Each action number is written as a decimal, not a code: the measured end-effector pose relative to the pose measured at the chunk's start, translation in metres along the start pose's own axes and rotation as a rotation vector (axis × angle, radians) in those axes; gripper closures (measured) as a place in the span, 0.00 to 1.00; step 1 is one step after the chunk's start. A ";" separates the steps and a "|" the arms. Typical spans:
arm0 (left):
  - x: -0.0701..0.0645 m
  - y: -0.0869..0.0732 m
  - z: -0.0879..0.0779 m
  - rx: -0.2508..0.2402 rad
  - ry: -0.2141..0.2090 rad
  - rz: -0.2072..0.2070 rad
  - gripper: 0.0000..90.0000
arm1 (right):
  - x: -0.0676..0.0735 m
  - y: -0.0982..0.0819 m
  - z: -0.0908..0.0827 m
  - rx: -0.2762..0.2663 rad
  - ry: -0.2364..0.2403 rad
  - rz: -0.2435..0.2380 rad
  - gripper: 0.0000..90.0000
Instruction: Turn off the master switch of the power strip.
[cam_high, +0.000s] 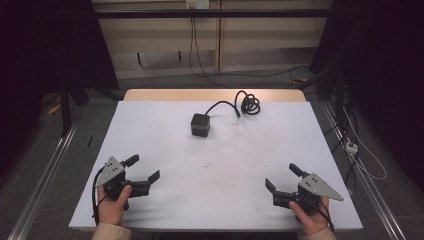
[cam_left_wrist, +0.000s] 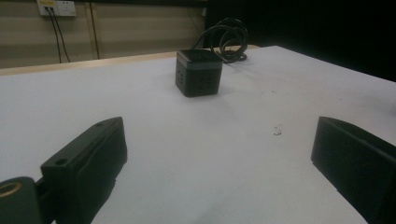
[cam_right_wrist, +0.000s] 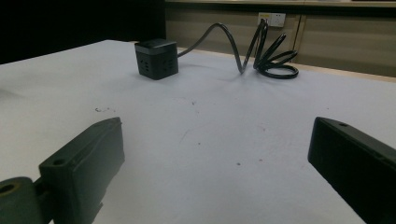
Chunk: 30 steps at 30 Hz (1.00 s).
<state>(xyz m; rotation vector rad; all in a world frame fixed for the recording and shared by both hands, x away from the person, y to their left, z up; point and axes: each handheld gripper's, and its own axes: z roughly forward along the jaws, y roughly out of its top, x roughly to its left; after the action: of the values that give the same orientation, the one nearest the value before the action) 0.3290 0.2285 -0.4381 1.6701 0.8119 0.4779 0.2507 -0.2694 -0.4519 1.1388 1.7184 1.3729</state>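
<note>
A black cube-shaped power socket (cam_high: 200, 124) sits on the white table (cam_high: 165, 145) toward the far middle, with its black cable (cam_high: 246, 103) coiled behind it to the right. The same cube (cam_left_wrist: 198, 73) appears ahead in the left gripper view, and the cube (cam_right_wrist: 156, 59) with its looped cable (cam_right_wrist: 268, 51) in the right gripper view. My left gripper (cam_high: 144, 167) rests near the front left edge, open and holding nothing. Near the front right edge my right gripper (cam_high: 282, 177) is also open, with nothing between its fingers. Both point toward the table's middle.
The table's far edge shows a bare wooden strip (cam_high: 215, 95). Beyond it are a beige wall, a wall outlet (cam_high: 196, 4) with hanging wires, and cables on the floor at the right (cam_high: 357, 150). Small dark specks (cam_high: 205, 165) mark the tabletop.
</note>
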 end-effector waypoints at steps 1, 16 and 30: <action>0.000 0.000 0.000 -0.002 0.001 0.001 0.03 | 0.000 0.000 0.000 0.001 -0.001 0.004 0.03; 0.000 0.010 0.026 -0.007 -0.008 -0.007 0.03 | -0.002 0.000 -0.001 -0.001 -0.006 0.006 0.04; 0.002 0.019 0.053 0.022 0.010 -0.049 0.04 | -0.004 0.000 -0.003 -0.008 -0.008 0.008 0.04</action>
<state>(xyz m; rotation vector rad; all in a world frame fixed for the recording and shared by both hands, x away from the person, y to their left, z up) 0.3719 0.1917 -0.4333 1.6649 0.8662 0.4456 0.2499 -0.2739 -0.4510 1.1466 1.7035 1.3773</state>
